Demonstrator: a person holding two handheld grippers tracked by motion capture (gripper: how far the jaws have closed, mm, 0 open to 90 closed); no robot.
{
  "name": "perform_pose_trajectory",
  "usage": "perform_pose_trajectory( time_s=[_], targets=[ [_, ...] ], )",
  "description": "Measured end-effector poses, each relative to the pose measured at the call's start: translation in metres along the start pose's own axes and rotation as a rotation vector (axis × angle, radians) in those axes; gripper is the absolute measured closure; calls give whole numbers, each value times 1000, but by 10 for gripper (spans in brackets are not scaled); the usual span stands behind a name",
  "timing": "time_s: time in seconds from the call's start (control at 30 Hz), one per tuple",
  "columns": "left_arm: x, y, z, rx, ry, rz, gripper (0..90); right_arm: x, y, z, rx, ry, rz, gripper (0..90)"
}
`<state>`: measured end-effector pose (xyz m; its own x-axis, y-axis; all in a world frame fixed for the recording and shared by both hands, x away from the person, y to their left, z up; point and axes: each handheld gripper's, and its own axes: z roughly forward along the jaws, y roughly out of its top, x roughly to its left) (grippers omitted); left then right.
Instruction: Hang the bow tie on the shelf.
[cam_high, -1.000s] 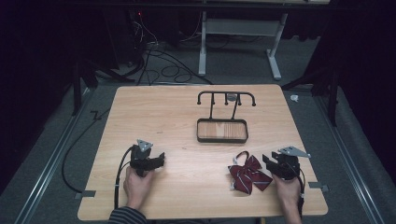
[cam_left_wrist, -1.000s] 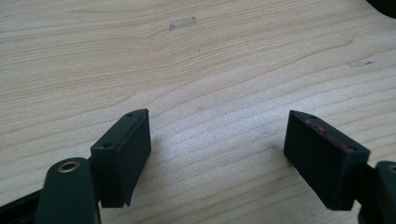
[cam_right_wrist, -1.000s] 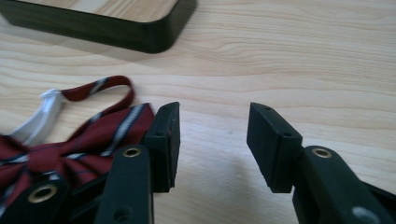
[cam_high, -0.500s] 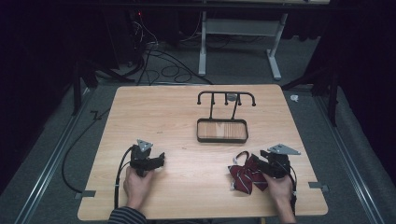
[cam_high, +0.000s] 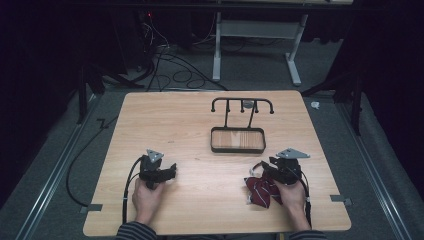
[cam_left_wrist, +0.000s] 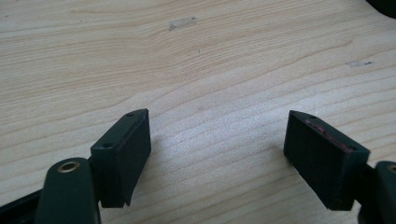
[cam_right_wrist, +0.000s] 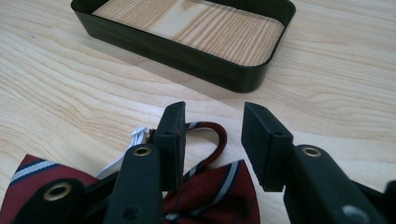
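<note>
The wooden worktop (cam_high: 190, 125) carries a black rack with a tray base (cam_high: 238, 139) at about 12 o'clock from its centre. A dark red striped bow tie (cam_high: 258, 190) lies near the 4 o'clock edge, under the right gripper (cam_high: 270, 169). That gripper's jaws have just been closing and stand half spread, the tie's strap loop (cam_right_wrist: 219, 140) between them, not pinched. At 8 o'clock the left gripper (cam_high: 171, 170) rests on bare wood, jaws spread wide around nothing.
</note>
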<state>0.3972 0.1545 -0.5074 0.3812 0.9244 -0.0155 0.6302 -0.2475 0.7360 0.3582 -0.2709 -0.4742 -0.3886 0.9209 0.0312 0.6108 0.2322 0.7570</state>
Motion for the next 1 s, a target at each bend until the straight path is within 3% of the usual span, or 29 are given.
perform_pose_trajectory(
  time_s=[0.57, 1.0],
  targets=[
    [0, 0, 0, -1, 1, 0, 235, -3, 6, 25, 73, 12, -10, 663],
    [0, 0, 0, 0, 0, 0, 235, -4, 7, 37, 115, 55, -22, 786]
  ],
)
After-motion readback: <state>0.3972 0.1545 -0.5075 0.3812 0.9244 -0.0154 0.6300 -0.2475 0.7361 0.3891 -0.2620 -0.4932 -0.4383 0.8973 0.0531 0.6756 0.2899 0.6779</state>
